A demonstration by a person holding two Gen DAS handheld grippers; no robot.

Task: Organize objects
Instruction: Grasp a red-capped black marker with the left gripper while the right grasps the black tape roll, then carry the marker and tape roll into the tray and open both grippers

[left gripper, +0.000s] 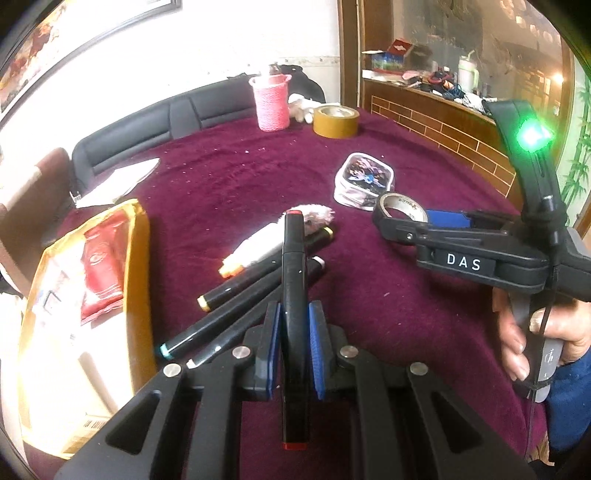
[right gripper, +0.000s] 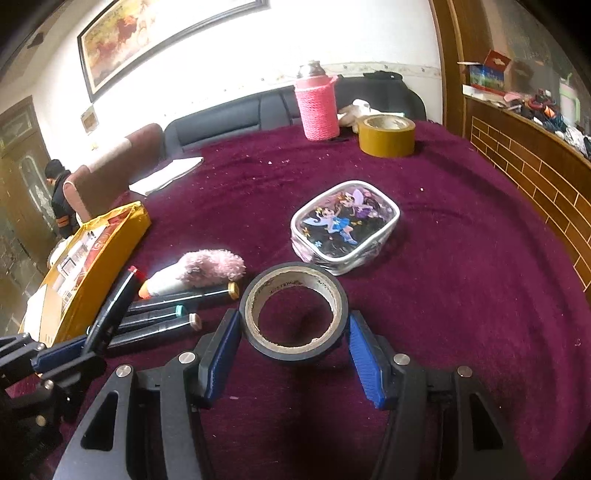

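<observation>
Our left gripper clamps a marker; right fingers seemingly pinch a tape roll. Three markers at lower left remain unsorted.

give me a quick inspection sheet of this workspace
surface: maroon tablecloth, crumbs scattered.
job's things: red-capped marker; three markers lying together; black tape roll; cartoon pouch; fluffy pen; yellow box.
clutter: brown tape roll, pink knitted flask, papers.
grippers: left gripper shut on red-capped marker; right gripper pads against black tape roll.
cables: thin black cord on the right handle.
surroundings: sofa, framed painting, cluttered shelf.
</observation>
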